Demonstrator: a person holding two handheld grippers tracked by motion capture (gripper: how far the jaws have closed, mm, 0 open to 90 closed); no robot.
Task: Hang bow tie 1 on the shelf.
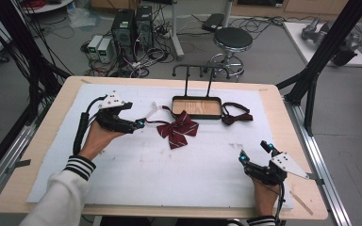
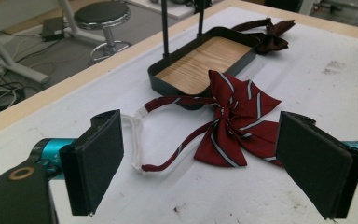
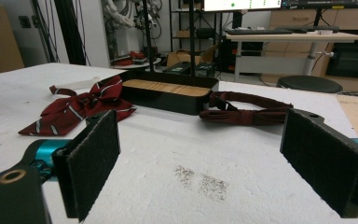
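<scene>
Two bow ties are out on the white worktop, both near the far edge. The striped red bow tie point(image 1: 178, 128) lies just in front of the black tray point(image 1: 196, 114), touching its near-left corner, with its strap trailing left toward the left gripper point(image 1: 141, 123). That gripper's jaws are spread wide, gripping nothing, right at the strap's end. The dark bow tie point(image 1: 236, 116) sits off the tray's right side. Down by the near right corner, the right gripper point(image 1: 253, 153) is wide open too and empty.

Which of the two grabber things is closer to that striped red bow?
Left. The left gripper sits just beside the striped bow, jaws open at its strap; the right gripper is farther off, near the table's front right.
</scene>
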